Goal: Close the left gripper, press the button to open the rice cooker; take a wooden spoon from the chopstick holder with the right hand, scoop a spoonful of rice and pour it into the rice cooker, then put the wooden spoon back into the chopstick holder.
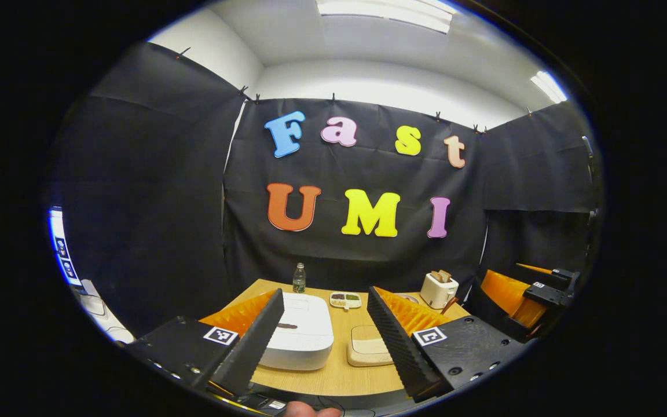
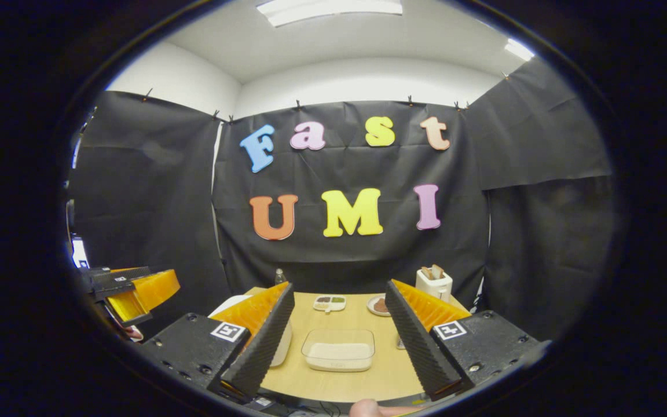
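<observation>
Bright ceiling panels (image 1: 385, 11) overhead, sharp centre, fisheye-bent edges.

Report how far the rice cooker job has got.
Nothing looks done: the white rectangular rice cooker has its lid down. In hand: nothing; the left hand-held gripper and the right hand-held gripper are both open above the wooden table. Left: closing the left one, pressing the button, fetching the spoon, and scooping from the clear container of rice.
</observation>
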A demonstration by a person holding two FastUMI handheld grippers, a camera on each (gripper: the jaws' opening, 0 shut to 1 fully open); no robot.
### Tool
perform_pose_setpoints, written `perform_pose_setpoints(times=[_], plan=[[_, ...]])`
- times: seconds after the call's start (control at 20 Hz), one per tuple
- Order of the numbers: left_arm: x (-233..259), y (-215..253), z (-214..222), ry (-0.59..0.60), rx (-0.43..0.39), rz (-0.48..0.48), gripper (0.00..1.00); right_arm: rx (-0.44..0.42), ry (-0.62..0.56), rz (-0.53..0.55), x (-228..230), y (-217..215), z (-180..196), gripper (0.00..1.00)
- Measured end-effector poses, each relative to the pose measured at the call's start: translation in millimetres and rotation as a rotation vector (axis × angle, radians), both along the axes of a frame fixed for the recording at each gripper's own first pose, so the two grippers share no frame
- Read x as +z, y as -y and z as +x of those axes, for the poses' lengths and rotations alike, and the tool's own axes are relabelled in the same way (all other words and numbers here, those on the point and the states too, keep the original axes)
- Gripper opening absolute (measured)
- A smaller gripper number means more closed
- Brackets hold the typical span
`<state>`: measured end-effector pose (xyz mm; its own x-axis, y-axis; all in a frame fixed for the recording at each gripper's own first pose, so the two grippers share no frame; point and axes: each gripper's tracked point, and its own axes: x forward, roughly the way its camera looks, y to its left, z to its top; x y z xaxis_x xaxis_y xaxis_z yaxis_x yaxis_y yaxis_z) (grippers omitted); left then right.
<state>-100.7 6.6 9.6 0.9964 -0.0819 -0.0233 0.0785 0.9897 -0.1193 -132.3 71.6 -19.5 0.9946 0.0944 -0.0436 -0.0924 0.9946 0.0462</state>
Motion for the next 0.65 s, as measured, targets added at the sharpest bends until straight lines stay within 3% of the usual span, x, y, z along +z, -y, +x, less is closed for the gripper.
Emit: perform_pose_setpoints(times=[0.05, 0.15, 0.25, 0.65], plan=[[1.4, -0.8, 0.8, 0.002, 0.004, -0.004, 0.95, 0.005, -0.004, 0.000, -0.5, -1.7, -0.1, 1.00], [1.9, -0.2, 0.0, 0.003, 0.010, -0.007, 0.95, 0.005, 0.006, -0.003, 3.3, 0.5, 1.5, 0.96], [-0.1, 1.0, -1.4, 0.002, 0.012, -0.006, 0.95, 0.006, 0.008, 0.002, 3.5, -0.1, 1.0, 1.00], [-2.5, 5.9, -0.3, 0.004, 0.000, 0.002, 0.95, -0.004, 0.010, 0.014, 2.0, 2.1, 5.9, 1.00]])
